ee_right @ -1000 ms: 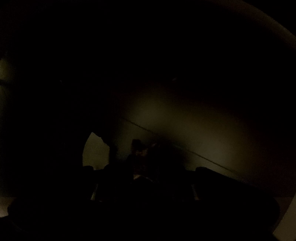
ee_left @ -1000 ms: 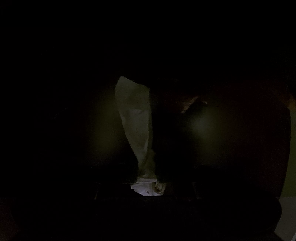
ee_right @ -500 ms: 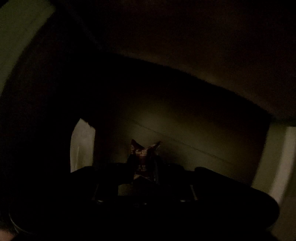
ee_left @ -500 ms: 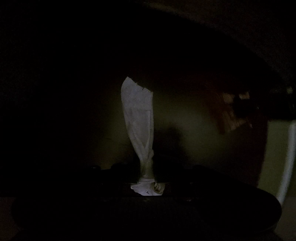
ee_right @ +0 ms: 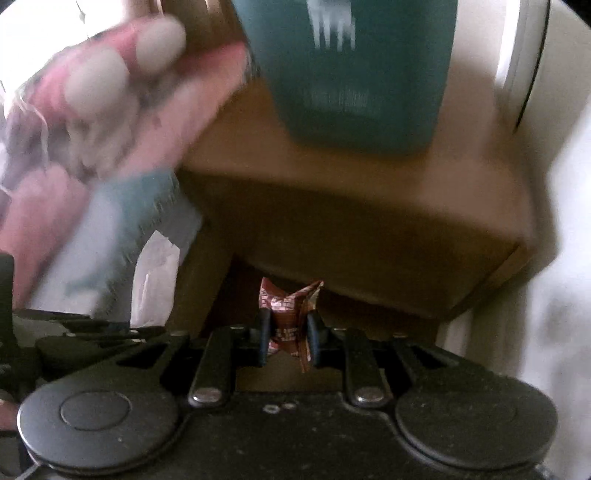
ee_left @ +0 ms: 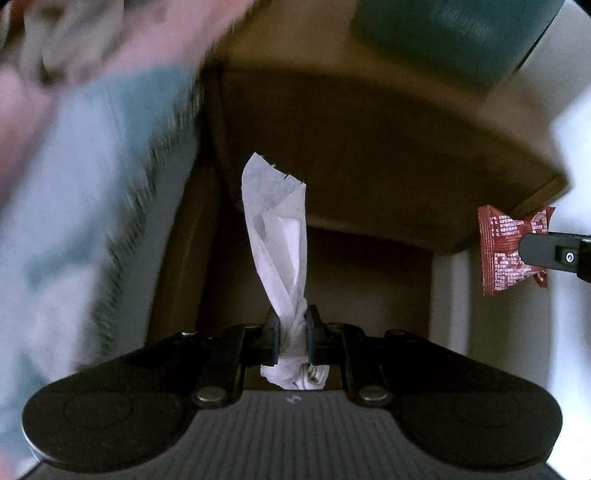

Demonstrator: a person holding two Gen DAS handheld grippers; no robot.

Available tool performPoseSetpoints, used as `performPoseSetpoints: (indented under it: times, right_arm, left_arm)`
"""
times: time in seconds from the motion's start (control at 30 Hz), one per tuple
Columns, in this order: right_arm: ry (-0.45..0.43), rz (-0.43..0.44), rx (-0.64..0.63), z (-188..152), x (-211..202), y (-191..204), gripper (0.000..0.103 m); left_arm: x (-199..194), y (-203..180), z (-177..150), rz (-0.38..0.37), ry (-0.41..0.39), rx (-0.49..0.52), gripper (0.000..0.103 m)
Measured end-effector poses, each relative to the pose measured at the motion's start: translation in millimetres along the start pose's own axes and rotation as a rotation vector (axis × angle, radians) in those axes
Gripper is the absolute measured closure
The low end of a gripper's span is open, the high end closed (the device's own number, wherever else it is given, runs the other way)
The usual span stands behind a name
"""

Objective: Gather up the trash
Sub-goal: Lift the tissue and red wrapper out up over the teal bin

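Left wrist: left gripper (ee_left: 291,334) pinches tissue (ee_left: 279,236); right gripper (ee_right: 286,334) clamps wrapper (ee_right: 286,310).

From the left wrist view, the tissue (ee_left: 277,254) sits at 6 o'clock, the wrapper (ee_left: 506,251) at 3, the container (ee_left: 454,33) at 1 on the wooden stand (ee_left: 369,155), and the patterned cloth (ee_left: 74,147) at 9.

Brown wooden stand (ee_right: 369,229) beside blurred pink-blue bedding (ee_left: 74,166), daylit.

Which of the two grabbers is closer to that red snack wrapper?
Right. The right gripper is clamped on the red wrapper; the left gripper, beside it, holds a white tissue.
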State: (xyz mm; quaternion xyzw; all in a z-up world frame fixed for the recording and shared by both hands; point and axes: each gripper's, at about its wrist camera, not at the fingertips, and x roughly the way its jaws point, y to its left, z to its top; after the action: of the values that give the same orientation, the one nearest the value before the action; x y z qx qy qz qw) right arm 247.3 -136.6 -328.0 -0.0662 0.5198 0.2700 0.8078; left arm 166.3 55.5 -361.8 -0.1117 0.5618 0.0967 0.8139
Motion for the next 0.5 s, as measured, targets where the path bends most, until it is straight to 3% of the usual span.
performPoseSetpoints:
  times: [0.17,0.5]
  right_arm:
    - [-0.103,-0.022,-0.019,50.4,-90.0,11.8,0.084]
    - [-0.288,-0.118,0.022,108.1,-203.3,41.8,0.084]
  left_arm:
    - [-99.9,-22.2,56.0,-0.056,-0.079,0.063,0.090]
    - [-223.5,-34.2,145.9,-0.181,-0.243,0.214,0.090]
